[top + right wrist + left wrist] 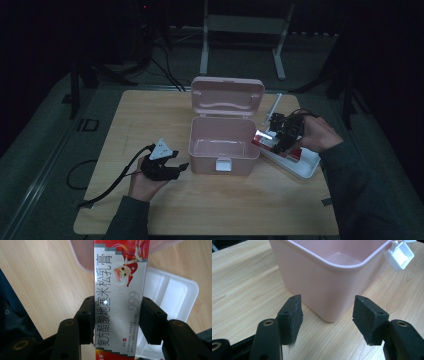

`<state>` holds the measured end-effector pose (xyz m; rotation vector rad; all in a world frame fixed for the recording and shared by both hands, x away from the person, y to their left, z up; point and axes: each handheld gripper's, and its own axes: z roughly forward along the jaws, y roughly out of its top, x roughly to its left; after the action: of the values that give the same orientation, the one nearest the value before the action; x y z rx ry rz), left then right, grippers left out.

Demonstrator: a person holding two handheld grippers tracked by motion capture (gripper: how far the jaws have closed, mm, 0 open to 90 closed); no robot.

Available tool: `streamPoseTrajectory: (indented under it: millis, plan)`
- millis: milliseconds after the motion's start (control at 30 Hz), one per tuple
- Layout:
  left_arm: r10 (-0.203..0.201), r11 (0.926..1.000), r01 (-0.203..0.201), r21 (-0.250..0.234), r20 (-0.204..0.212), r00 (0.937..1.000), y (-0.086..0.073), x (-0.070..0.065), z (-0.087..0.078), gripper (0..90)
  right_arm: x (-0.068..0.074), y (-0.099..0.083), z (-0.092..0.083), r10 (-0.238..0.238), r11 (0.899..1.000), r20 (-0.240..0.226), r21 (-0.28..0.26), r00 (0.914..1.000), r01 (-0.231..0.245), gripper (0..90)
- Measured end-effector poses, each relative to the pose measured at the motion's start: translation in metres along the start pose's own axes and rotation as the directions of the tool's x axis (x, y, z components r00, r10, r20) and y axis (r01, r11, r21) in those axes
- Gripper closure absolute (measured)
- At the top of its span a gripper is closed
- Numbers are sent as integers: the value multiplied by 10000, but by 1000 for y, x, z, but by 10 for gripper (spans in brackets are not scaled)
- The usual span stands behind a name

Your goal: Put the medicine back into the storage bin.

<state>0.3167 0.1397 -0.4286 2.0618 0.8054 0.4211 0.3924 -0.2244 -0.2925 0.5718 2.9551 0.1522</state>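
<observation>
1. Dark room all around us, and we are working on a pale wood table point(210, 200) with a pink box point(223, 145) sitting at its middle, lid point(227, 96) standing open behind it.

2. We are carrying the carton point(272, 141) with our right gripper point(281, 132), jaws clamped on its two long sides. It is hanging just off the box's right wall, above the near end of the white tray point(306, 167).

3. By our reading, we are in the transfer step: the carton looks lifted out of the tray and is heading for the box, which looks empty inside.

4. Next we are going to need to swing left over the rim, get the leading end past the wall, lower it and only then let go. A long carton held crosswise could catch on the rim, so some tilting may be called for.

5. Our left gripper point(170, 170) is idling on the table near the box's front left corner, jaws apart with nothing between them; in the left gripper view that corner point(332, 315) is sitting just ahead of the pads point(293, 315).

6. Looking along the right gripper view, the carton point(120, 297) is a slim silver-and-red medicine box with Chinese print and a small cartoon figure, glossy, edges crisp, and it is running straight away from the jaws.
</observation>
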Motion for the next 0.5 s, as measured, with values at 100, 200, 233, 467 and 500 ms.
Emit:
streamPoseTrajectory:
  millis: [100,200,233,467,500]
  plan:
    - [29,10000,-29,7,0,10000,0,0,-1,405,0,10,-3,-153,9999,20,-31,9999,153,512]
    - [7,10000,-7,-22,8,10000,0,0,-1,405,1,23,-5,-354,9994,64,-52,9994,355,512]
    - [1,10000,-1,-28,16,10000,0,0,-1,405,1,26,-5,-424,9991,70,-55,9991,424,511]
    - [5,10000,-5,-29,37,10000,0,0,-1,406,2,53,0,-931,9957,-7,32,9957,931,511]
    - [8,10000,-8,-14,40,10000,0,0,-1,406,2,57,1,-986,9951,-14,42,9951,986,511]
